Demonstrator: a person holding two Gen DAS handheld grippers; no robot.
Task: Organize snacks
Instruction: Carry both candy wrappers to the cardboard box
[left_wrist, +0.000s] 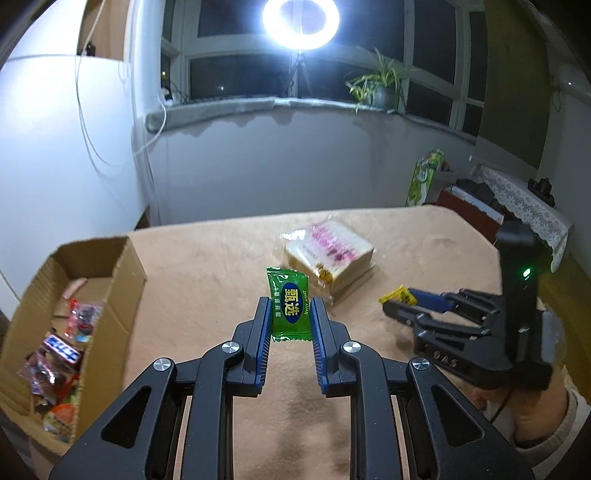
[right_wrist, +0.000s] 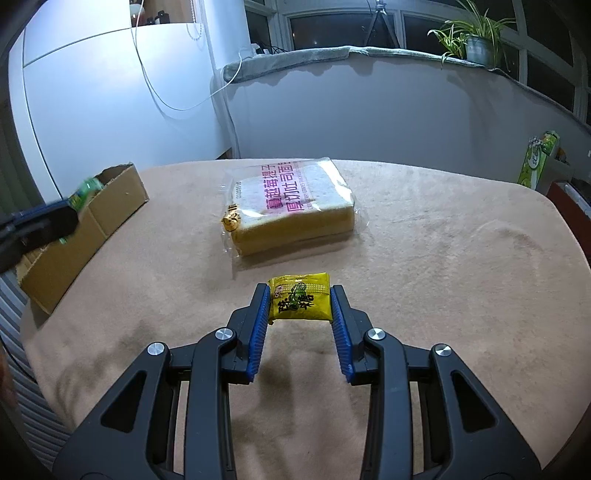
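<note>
Beige tabletop lies under both grippers. Left gripper pinches a green candy packet, long axis upright, cardboard box to its left. Right gripper pinches a yellow snack packet, print sideways, bagged toast just ahead

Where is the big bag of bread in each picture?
Left wrist view: the bread bag lies on the table, just right of centre, behind the green candy in the left gripper.
Right wrist view: the bag lies centre, beyond the yellow packet.
Shared landmark: the cardboard box, at left in both.
</note>
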